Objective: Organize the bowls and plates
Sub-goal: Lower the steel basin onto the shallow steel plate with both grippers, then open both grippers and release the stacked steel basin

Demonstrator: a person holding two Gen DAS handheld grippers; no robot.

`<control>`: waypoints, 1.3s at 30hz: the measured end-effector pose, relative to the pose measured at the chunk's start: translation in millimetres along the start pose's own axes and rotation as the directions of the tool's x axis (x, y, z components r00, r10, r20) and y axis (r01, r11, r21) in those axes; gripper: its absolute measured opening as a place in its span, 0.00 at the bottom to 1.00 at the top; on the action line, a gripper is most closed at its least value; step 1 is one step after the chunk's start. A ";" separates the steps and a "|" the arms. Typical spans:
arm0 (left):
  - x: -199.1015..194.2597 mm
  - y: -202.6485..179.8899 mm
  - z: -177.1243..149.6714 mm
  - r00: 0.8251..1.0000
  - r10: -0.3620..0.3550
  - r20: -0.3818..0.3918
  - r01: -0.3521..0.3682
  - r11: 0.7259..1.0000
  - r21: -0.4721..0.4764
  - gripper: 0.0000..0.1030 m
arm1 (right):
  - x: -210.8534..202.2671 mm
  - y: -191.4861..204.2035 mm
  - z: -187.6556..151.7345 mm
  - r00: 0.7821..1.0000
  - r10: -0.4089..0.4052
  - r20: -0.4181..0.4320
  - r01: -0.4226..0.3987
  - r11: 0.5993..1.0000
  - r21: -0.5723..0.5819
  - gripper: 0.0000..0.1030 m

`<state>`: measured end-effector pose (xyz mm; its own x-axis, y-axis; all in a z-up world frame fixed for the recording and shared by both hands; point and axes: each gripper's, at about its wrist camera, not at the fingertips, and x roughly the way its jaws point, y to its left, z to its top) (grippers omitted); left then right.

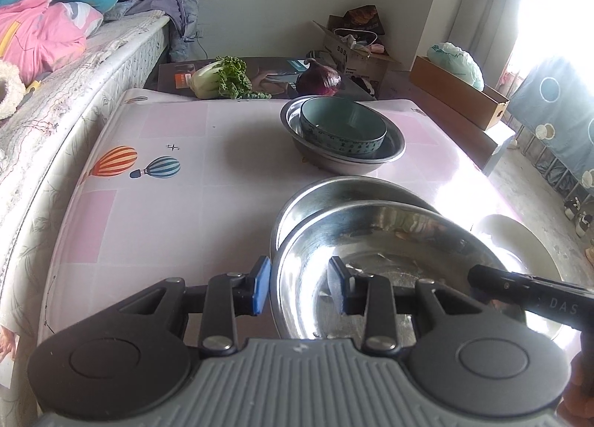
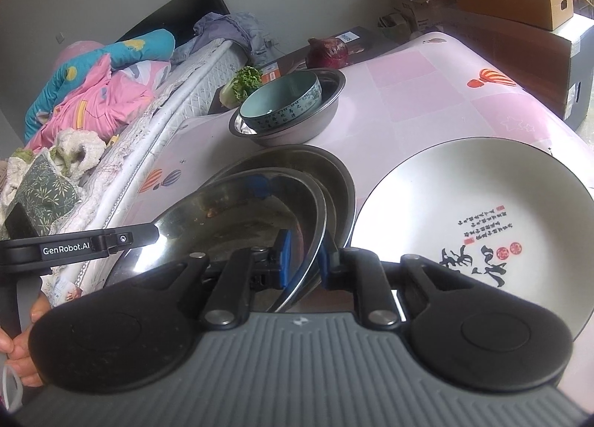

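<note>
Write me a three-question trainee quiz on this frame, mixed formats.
1. True or false: the green ceramic bowl sits inside a steel bowl.
2. Which gripper straddles the rim of the tilted steel bowl? A) left only B) right only C) both
3. Fill in: right of the steel bowls lies a white ____ with calligraphy.

Key: 1 true. 2 C: left gripper and right gripper. 3 plate.

Left claw (image 1: 299,286) sits with its jaws spread wide, blue pads well apart. Right claw (image 2: 302,260) has its pads drawn in close, gripping.
</note>
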<state>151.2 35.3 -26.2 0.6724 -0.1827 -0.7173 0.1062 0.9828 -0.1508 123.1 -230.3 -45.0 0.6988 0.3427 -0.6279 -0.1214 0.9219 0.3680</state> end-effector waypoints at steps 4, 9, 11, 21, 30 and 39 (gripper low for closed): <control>4.6 -1.6 0.3 1.000 -0.005 -0.005 0.005 1.000 0.008 0.33 | 3.6 -0.2 3.1 1.000 -0.024 0.003 0.024 1.000 -0.002 0.28; 7.7 -0.9 -2.8 1.000 0.004 -0.011 -0.004 1.000 0.014 0.35 | 2.2 1.3 6.2 0.998 -0.054 0.041 0.055 0.998 -0.027 0.40; 9.0 -0.3 -3.4 1.000 0.009 -0.014 -0.008 1.000 0.013 0.35 | 2.0 2.0 7.3 0.997 -0.063 0.052 0.065 0.997 -0.034 0.41; -3.6 3.1 -11.4 1.000 0.024 0.020 -0.024 1.000 -0.010 0.54 | -10.9 -11.1 4.0 0.995 -0.037 0.088 0.037 0.999 0.012 0.49; -35.2 1.7 -31.4 0.998 0.028 0.055 -0.026 0.999 -0.044 0.61 | -42.5 -34.9 -5.9 0.994 0.033 0.107 -0.042 0.996 0.076 0.69; -60.3 -25.6 -56.2 0.996 0.014 0.090 -0.014 1.000 -0.003 0.63 | -92.6 -71.5 -19.8 0.987 0.039 0.155 -0.064 0.985 0.161 0.70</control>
<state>66.7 19.7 -17.3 0.7370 -0.1661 -0.6551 0.0952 0.9852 -0.1427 53.2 -324.4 -26.8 0.7945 0.3461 -0.4990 -0.0508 0.8567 0.5134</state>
